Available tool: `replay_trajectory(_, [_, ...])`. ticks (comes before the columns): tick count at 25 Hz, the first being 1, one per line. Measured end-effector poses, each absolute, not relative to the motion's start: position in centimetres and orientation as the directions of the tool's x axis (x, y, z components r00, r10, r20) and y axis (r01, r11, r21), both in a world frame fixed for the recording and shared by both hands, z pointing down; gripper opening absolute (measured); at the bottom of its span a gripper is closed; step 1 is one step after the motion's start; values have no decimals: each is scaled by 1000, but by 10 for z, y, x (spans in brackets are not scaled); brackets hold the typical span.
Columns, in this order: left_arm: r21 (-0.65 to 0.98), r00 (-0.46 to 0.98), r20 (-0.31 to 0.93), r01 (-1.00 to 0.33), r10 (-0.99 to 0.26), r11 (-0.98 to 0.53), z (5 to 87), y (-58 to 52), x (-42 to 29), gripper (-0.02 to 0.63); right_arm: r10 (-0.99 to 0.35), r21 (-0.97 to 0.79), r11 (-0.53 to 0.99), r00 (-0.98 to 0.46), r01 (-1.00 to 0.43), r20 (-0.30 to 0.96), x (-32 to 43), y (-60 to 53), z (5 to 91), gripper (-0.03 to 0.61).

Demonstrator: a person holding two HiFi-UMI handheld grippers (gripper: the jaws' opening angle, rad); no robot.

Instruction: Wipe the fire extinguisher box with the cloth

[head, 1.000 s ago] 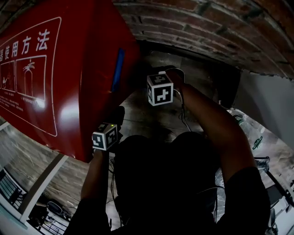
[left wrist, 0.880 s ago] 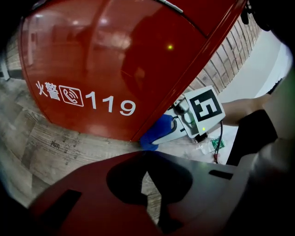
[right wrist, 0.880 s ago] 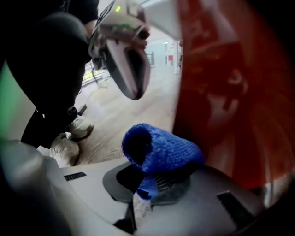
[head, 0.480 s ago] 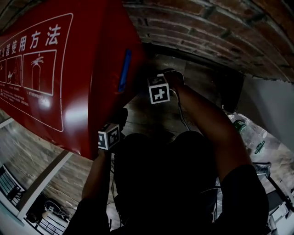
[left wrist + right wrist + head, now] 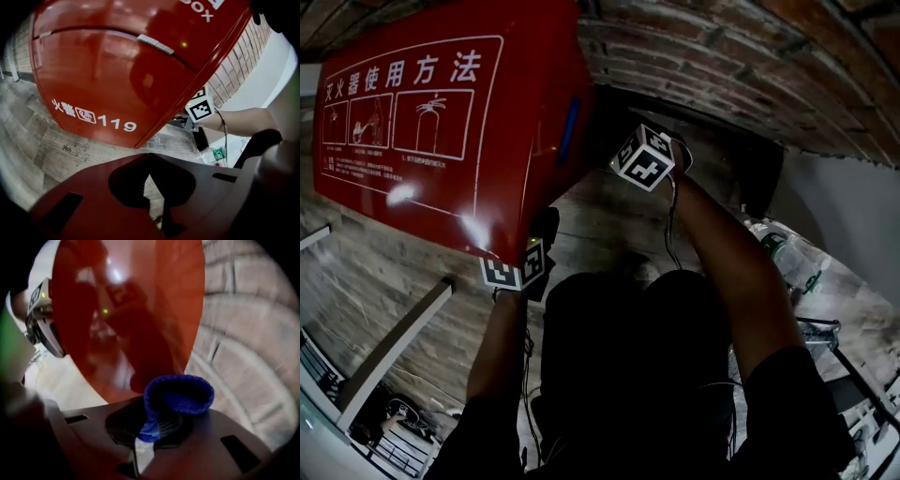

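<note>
Cloth (image 5: 178, 394), blue, is clamped between right gripper (image 5: 151, 430) jaws and held at side face of red fire extinguisher box (image 5: 441, 122). Left gripper (image 5: 149, 164) jaws are closed together, nothing gripped, near box corner.

Your fire extinguisher box (image 5: 520, 112) is red with white print. Your cloth (image 5: 178, 394) is blue. The marker cube (image 5: 649, 157) shows black-and-white squares. The brick wall (image 5: 750, 56) is brown.

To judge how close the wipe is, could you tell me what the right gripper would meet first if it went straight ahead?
The right gripper points at the red side of the fire extinguisher box; the blue cloth in its jaws would likely touch first, though depth is unclear.
</note>
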State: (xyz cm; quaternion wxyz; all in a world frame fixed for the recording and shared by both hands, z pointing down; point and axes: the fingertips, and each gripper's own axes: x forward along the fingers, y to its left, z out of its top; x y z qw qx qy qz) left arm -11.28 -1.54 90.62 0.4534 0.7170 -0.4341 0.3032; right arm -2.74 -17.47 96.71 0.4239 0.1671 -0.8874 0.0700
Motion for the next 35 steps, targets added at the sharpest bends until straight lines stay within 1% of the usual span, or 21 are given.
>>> replay_trajectory(3, [388,448,836,-891,-317,-234,872,-10,-100,-5,-245,-7,924,-604,-383,759,-24,-152,911,46])
replay_trajectory(5, [390,453,841,-887,-295,-249,835,-2,-87,-5,-303,-4,890,-598,-456,742,-13,-135,863,46])
replay_trajectory(7, [411,472,833,-877,-288,-247,787,7,-71,-5,-385,-5,831,-583,-556,715,4,-118,808,46])
replay_trajectory(8, [422,480,827,-874,-291,-242,759,13,-64,-5,-405,-21,810,-586,-586,702,8,-109,779,46])
replay_trajectory(11, [407,465,830,-883,-309,-235,669,28,-57,-5,-438,-82,774,-624,-628,647,8,-84,670,46])
replay_trajectory(14, [395,448,834,-893,-323,-217,583,46,-58,-5,-487,-103,751,-651,-653,583,8,-53,558,46])
replay_trajectory(16, [389,442,821,-896,-361,-213,531,49,-59,-5,-521,-114,739,-670,-664,529,8,-37,493,46])
replay_trajectory(21, [346,392,716,-918,-577,-193,391,-15,-95,-5,-526,-97,779,-730,-619,435,-28,-54,356,46])
replay_trajectory(24, [336,371,678,-924,-635,-181,311,-8,-107,-5,-531,-95,786,-745,-611,403,-39,-38,284,46])
replay_trajectory(26, [302,343,656,-936,-672,-183,265,1,-113,-5,-550,-111,778,-757,-618,354,-41,-30,238,46])
replay_trajectory(30, [280,305,597,-946,-742,-164,192,13,-123,-5,-599,-123,752,-750,-647,279,-38,-26,163,46])
replay_trajectory(35, [262,253,538,-957,-804,-126,136,15,-136,-5,-638,-125,738,-746,-663,193,-35,-24,92,46])
